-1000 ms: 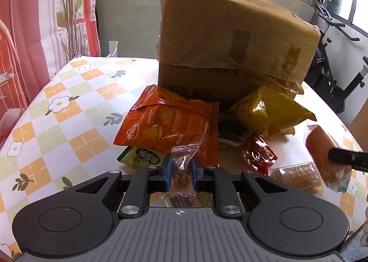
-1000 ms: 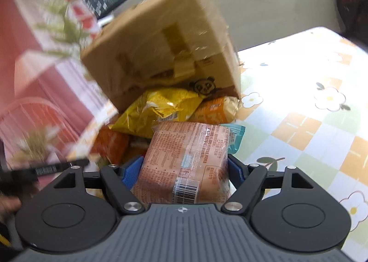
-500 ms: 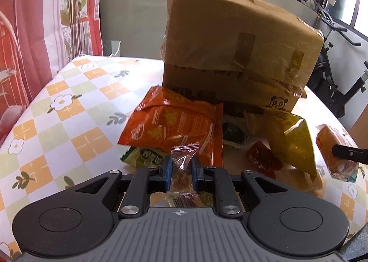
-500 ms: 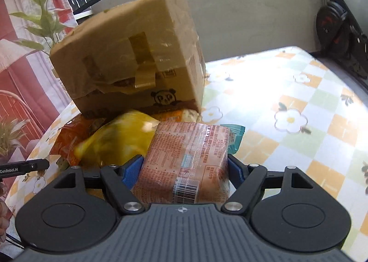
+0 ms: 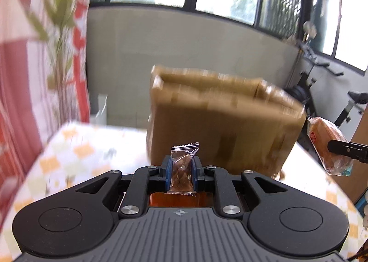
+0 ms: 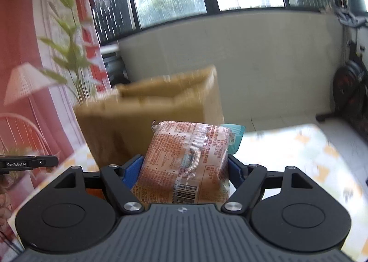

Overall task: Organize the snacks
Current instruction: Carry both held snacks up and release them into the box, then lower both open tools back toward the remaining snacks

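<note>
My left gripper (image 5: 181,170) pinched a small clear packet of brown snack (image 5: 182,171). My right gripper (image 6: 185,169) squeezed a big orange plastic-wrapped bread pack (image 6: 187,160). Both were up near the blurry brown cardboard box (image 5: 220,121) on the checked flowery tablecloth (image 5: 76,154).

Clear candy packet (image 5: 182,170) upright; orange bread pack (image 6: 187,165) tilted

cardboard box (image 5: 220,119): motion-blurred, tape and print unreadable
tablecloth (image 5: 76,147): pattern smeared
box's foot: hidden behind both grippers
bread packet (image 6: 186,163): small print illegible, near end hidden
</note>
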`<state>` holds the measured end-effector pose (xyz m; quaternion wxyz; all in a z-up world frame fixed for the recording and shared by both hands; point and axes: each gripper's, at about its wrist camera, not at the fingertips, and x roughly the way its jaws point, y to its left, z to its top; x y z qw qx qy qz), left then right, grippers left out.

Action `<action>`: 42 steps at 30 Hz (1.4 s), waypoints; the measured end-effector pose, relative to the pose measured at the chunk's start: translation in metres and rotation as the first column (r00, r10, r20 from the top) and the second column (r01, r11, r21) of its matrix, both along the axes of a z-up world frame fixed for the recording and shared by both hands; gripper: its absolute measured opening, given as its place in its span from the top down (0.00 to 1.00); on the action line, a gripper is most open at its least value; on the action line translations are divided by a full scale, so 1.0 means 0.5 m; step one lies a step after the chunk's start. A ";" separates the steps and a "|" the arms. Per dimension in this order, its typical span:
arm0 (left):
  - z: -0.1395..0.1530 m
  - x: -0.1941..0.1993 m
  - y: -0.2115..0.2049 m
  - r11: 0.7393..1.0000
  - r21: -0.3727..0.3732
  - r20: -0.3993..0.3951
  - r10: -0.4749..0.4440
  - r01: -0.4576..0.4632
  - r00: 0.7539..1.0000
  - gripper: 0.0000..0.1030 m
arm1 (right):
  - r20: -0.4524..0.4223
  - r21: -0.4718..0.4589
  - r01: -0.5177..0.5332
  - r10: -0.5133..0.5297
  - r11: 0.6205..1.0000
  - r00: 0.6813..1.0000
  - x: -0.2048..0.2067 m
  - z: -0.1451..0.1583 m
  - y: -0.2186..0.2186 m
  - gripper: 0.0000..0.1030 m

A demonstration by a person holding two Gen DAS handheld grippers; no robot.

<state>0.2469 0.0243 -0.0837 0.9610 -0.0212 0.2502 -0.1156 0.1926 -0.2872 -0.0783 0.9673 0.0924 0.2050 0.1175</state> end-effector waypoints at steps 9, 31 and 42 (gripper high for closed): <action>0.096 0.133 -0.044 0.996 0.009 0.068 -0.089 0.089 0.994 0.82 | 0.128 -0.063 -0.056 0.064 0.996 0.990 0.145 0.109 0.047 0.25; 0.067 0.394 -0.093 0.994 -0.008 -0.030 -0.110 0.109 0.994 0.55 | -0.022 -0.025 -0.156 0.155 0.988 0.988 0.404 0.082 0.128 0.22; 0.110 0.236 -0.027 0.998 -0.009 0.008 -0.058 0.058 0.998 0.55 | 0.035 -0.051 -0.151 0.153 0.987 0.988 0.265 0.095 0.121 0.22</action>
